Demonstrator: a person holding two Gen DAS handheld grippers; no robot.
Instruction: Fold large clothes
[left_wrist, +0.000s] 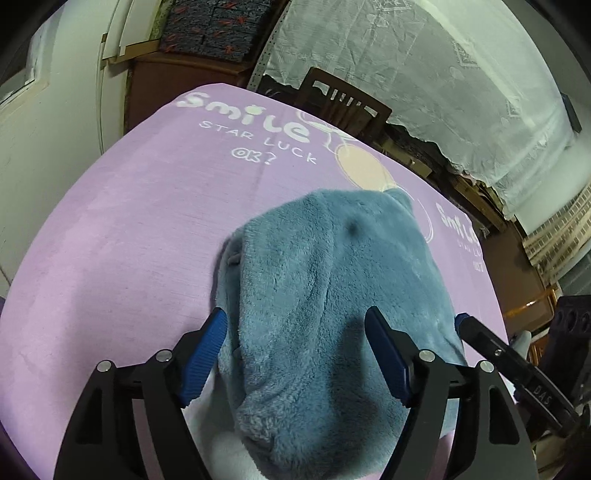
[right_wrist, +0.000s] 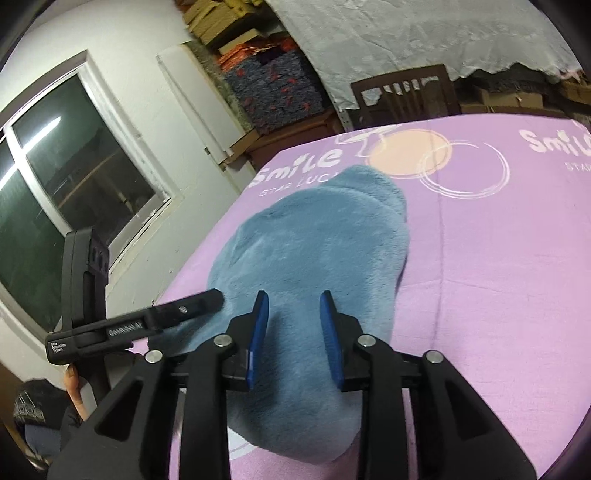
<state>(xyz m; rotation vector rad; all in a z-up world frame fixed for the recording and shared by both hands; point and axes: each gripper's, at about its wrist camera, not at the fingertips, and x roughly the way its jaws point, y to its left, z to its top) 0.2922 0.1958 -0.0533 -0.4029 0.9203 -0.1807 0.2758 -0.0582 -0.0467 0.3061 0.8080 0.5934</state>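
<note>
Left wrist view: one blue fleece garment (left_wrist: 332, 295), folded into a chunky bundle on the purple "Smile" sheet (left_wrist: 122, 236). It runs from right under the left gripper (left_wrist: 297, 332) out ahead of it. The jaws are spread wide, one blue pad on each side of the bundle, and neither seems to be pressing on the fleece, so nothing is gripped. The near end of the garment drops out of frame below the tongs, so I can't see how it finishes. Off to the right, one finger of the right gripper (left_wrist: 480, 332) pokes in; the rest is cut off. One wooden chair (left_wrist: 343, 99) stands past the far edge.

Right wrist view: same single garment (right_wrist: 314, 240), stretching ahead of the right gripper (right_wrist: 293, 306) and passing beneath it. Jaws are partly apart with fleece showing in the gap, pads not pinching it as far as I can tell. The left gripper (right_wrist: 207, 299) reaches in from the left, blurry, tip at the fleece edge. One window (right_wrist: 62, 177) sits further left.
</note>
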